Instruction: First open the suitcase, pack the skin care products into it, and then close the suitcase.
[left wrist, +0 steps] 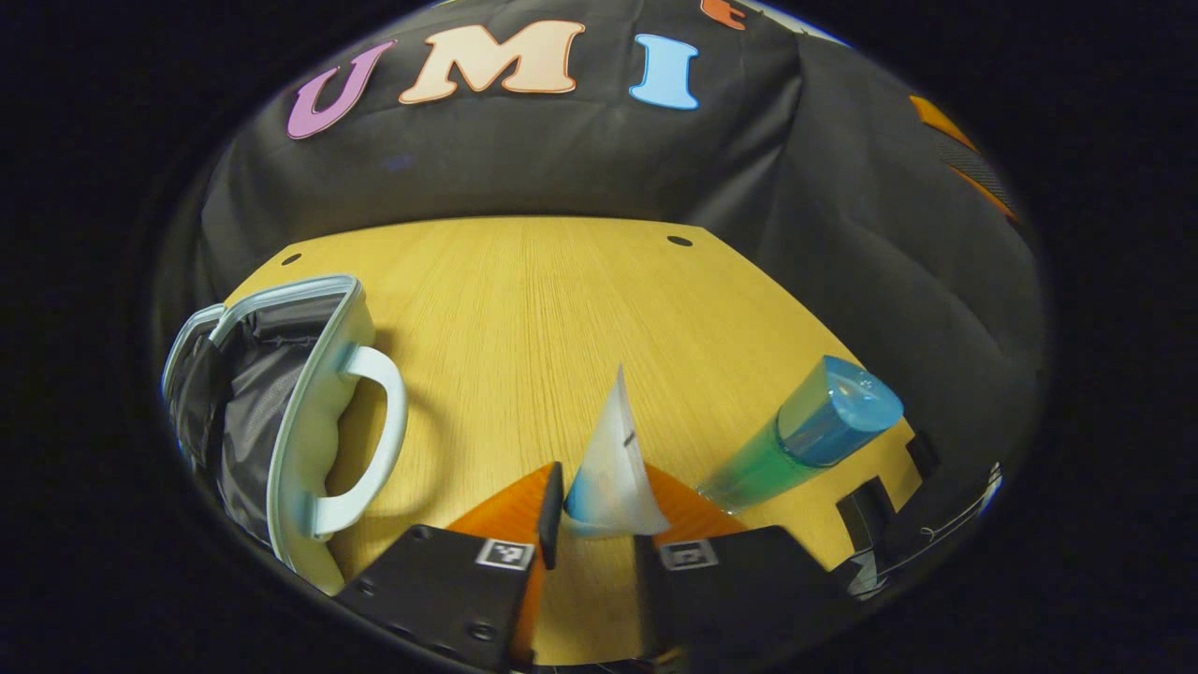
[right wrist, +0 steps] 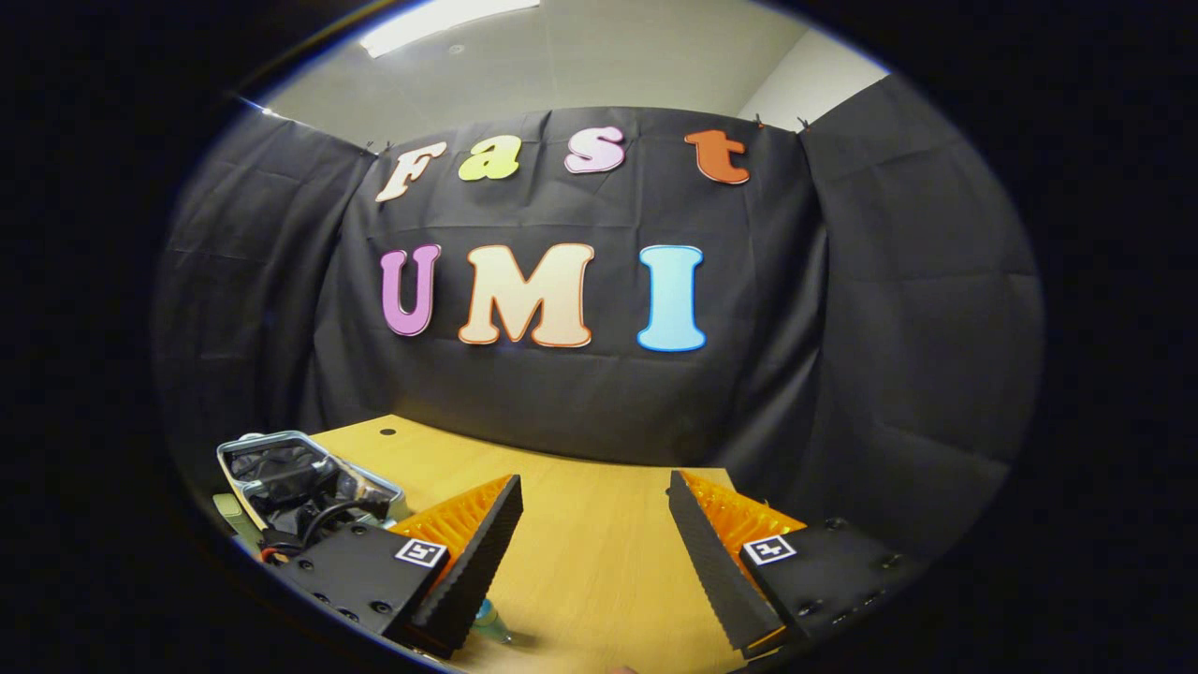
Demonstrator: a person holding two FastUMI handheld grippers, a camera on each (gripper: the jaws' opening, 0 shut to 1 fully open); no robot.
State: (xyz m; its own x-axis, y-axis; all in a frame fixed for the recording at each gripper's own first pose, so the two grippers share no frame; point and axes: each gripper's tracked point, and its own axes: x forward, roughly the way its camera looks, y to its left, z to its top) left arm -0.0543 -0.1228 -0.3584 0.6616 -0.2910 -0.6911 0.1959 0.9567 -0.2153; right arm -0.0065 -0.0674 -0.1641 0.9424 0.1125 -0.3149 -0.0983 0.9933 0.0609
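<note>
Down at the near edge of the left gripper view, the left gripper (left wrist: 599, 524) has its jaws pinched in on a translucent white tube (left wrist: 613, 459), which stands between them with its flat crimped end pointing up and away over the counter (left wrist: 524, 309). Both fingers look to be pressing on the wide lower end of the tube, where a bit of blue shows. Just to the right of that, a green bottle with a blue cap (left wrist: 814, 431) lies tilted on the wood, cap end farther out, close to the counter's right edge. Over on the left, the suitcase (left wrist: 281, 412) is open: pale blue-white shell, dark grey lining showing inside, its white handle (left wrist: 374, 440) sticking out toward the middle of the counter. Beyond that it's bare wood up to the back edge, then the black cloth wall.

Switching to the right gripper view: the right gripper (right wrist: 594, 552) hangs over the counter (right wrist: 580, 524) with its jaws spread wide apart and nothing between them. A small blue-green item peeks out beneath the left-hand finger, too little of it to identify. Farther off to the left sits the open suitcase (right wrist: 309, 477), dark lining in sight, and behind it all the black cloth wall.
</note>
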